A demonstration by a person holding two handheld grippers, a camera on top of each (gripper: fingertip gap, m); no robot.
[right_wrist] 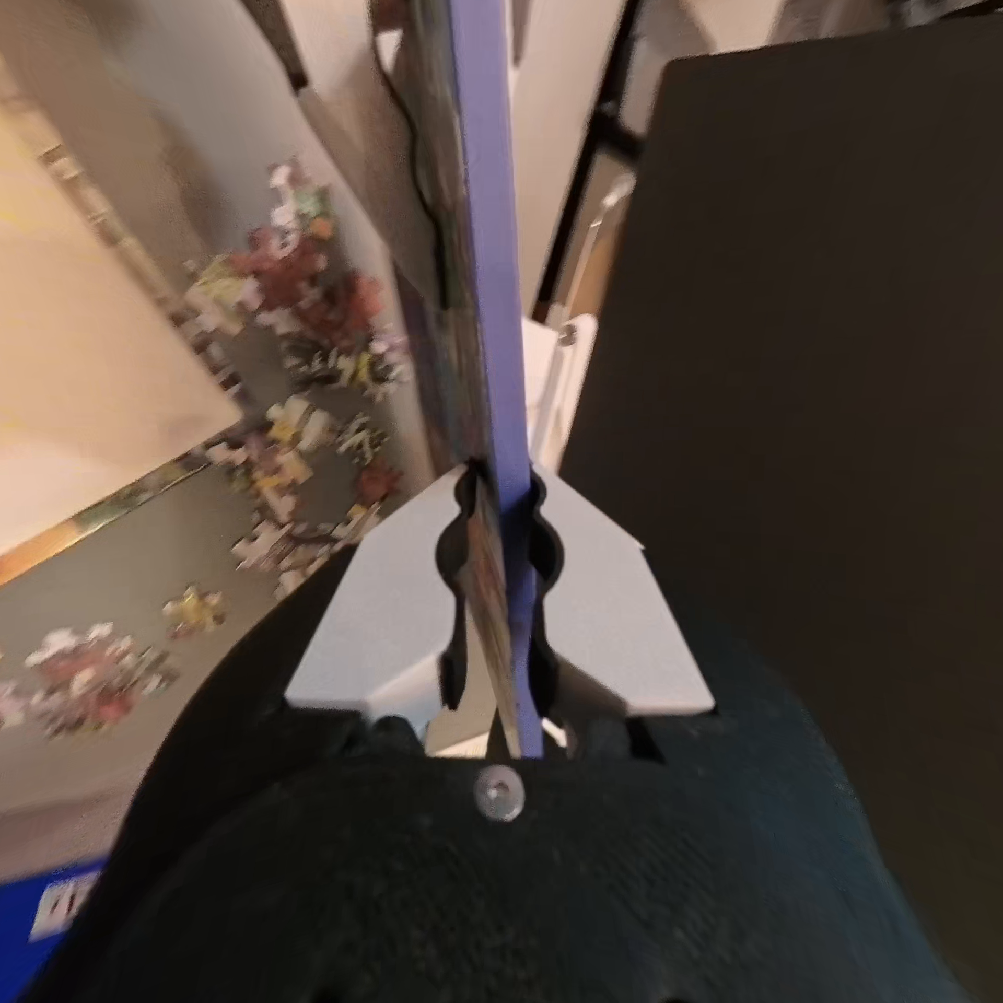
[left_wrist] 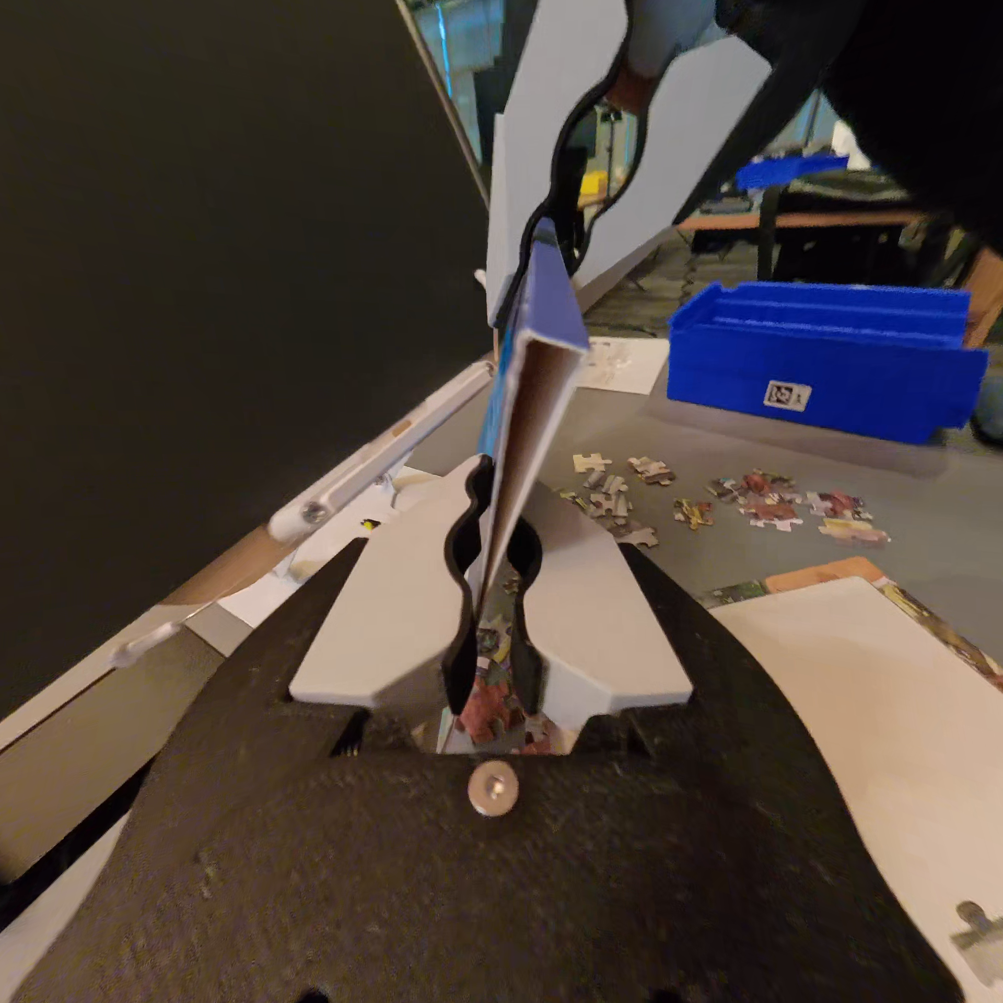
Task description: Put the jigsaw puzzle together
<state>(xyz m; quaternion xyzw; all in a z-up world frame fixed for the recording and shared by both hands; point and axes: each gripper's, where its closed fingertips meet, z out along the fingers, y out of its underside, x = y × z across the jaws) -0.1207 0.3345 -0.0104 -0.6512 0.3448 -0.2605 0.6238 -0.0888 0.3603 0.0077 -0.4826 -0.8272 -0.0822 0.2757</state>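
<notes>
— Blue box lid (left_wrist: 534, 391): how is it held?
— It is pinched at both ends, by the left gripper (left_wrist: 491, 586) and the right gripper (right_wrist: 502, 570), above the table (left_wrist: 705, 450).
— And the puzzle pieces (left_wrist: 760, 496)?
— They are spread on the table near a blue bin (left_wrist: 825, 369). Its inside cannot be seen.

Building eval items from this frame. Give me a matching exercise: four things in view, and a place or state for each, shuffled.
Things:
1. puzzle box
2. blue bin
3. loose puzzle pieces
4. white board

Places or states:
A. scattered on the grey table
B. clamped at both ends, by the left gripper and right gripper
C. lying flat, nearest the left gripper
D. standing at the table's far side, sticker on its front

Pairs: 1-B, 2-D, 3-A, 4-C
</notes>
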